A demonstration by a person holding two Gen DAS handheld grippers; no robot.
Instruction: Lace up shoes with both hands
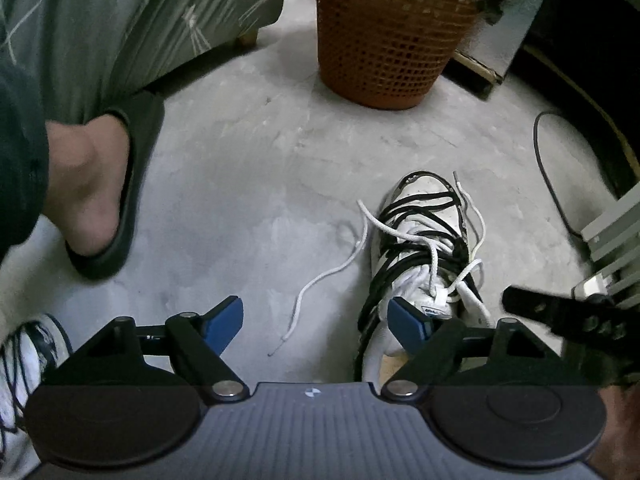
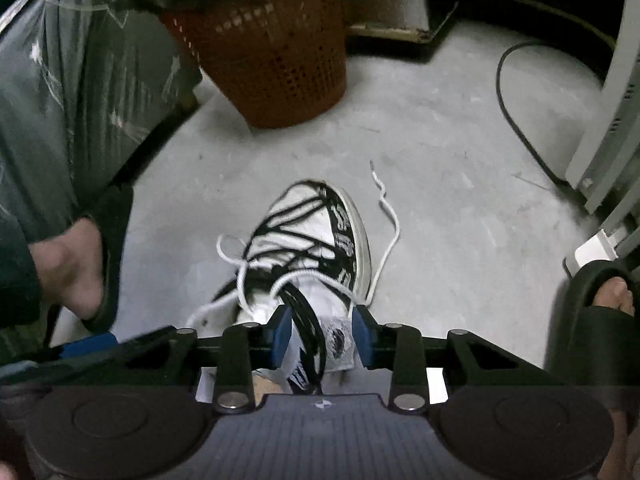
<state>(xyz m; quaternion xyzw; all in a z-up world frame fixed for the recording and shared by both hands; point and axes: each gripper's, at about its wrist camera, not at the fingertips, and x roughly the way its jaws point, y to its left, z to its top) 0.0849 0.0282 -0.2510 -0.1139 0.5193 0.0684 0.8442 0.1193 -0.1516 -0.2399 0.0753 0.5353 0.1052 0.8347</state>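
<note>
A white sneaker (image 1: 424, 240) with black cord lacing lies on the concrete floor, toe pointing away. Its white lace (image 1: 320, 280) trails loose over the floor to the left, and another end (image 2: 386, 216) curls off the right side. My left gripper (image 1: 318, 320) hovers wide open just left of the shoe's collar, with nothing between its blue pads. My right gripper (image 2: 321, 334) sits over the shoe's opening, half closed, pads pressed against both sides of the tongue (image 2: 340, 336). The right gripper (image 1: 560, 316) also shows blurred in the left wrist view.
An orange mesh basket (image 1: 392, 40) stands ahead. A person's foot in a black slide (image 1: 104, 200) rests at the left, and another slide (image 2: 600, 300) at the right. A black cable (image 2: 516, 120) runs past grey furniture (image 2: 608, 120). A second sneaker (image 1: 24, 360) lies near left.
</note>
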